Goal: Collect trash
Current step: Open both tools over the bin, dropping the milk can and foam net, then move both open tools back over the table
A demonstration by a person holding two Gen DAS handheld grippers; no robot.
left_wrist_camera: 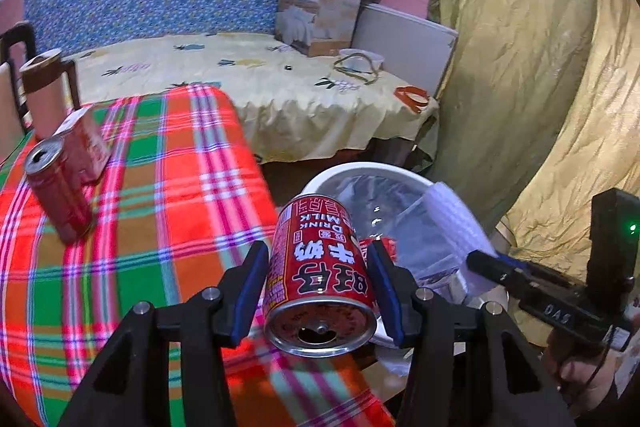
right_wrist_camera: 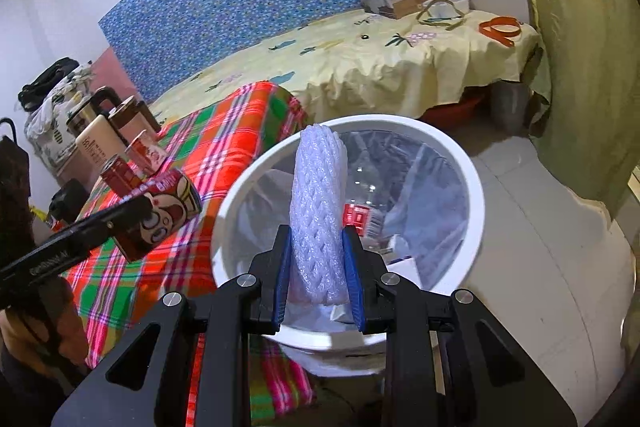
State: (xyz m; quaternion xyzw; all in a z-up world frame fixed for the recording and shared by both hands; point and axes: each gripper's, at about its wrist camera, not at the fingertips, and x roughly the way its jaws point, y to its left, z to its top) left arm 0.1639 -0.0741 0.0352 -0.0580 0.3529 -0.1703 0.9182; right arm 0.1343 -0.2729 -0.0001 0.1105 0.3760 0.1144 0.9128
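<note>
My left gripper (left_wrist_camera: 318, 269) is shut on a red milk can (left_wrist_camera: 320, 279), held on its side above the edge of the plaid-covered table (left_wrist_camera: 160, 187), beside the white bin (left_wrist_camera: 360, 173). The can also shows in the right wrist view (right_wrist_camera: 168, 211). My right gripper (right_wrist_camera: 316, 263) is shut on a white foam net sleeve (right_wrist_camera: 318, 211), held upright over the open white bin (right_wrist_camera: 476, 203), which is lined with a clear bag and holds red packaging (right_wrist_camera: 360, 217). The sleeve also shows in the left wrist view (left_wrist_camera: 452, 223).
On the plaid table stand another red can (left_wrist_camera: 56, 187), a red carton (left_wrist_camera: 86, 147) and a brown-lidded cup (left_wrist_camera: 44, 91). Behind is a bed with a yellow sheet (left_wrist_camera: 240, 75), a cardboard box (left_wrist_camera: 320, 11) and straps. A yellowish curtain (left_wrist_camera: 520, 67) hangs at right.
</note>
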